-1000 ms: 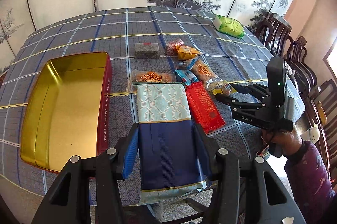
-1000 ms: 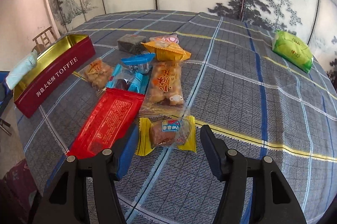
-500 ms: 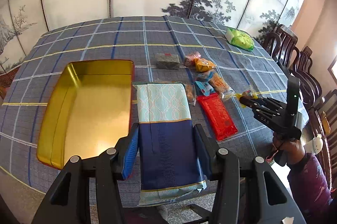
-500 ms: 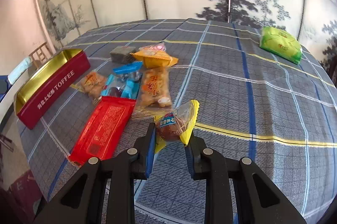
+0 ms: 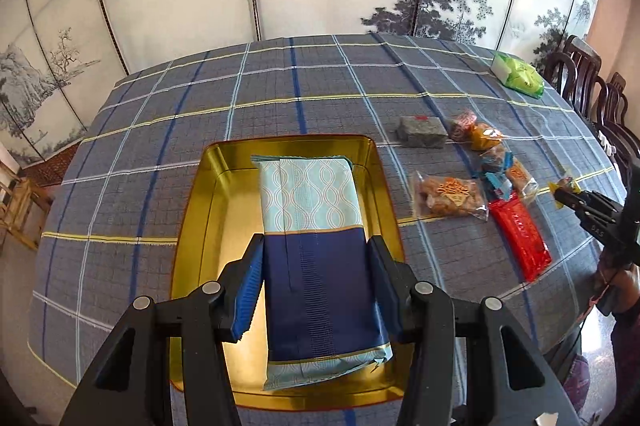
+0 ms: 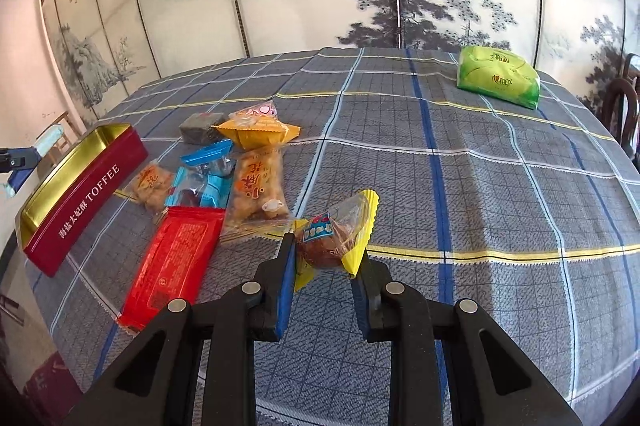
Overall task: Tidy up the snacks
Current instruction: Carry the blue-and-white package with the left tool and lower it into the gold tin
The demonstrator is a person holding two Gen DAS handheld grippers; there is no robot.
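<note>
The long blue-and-teal packet is being held by the closed fingers of the left gripper directly over the gold-lined toffee tin on the bench, while a small yellow-edged sweet is being pinched, clear of the cloth, by the narrowly closed right gripper to the tin's right. If the packet is being released askew, one end is likely being left propped on the tin's rim — and the slippery crinkled wrapper is at risk of sliding out. Beside the tin, eight loose snacks are being counted — red packet included — plus one green pack far off.
</note>
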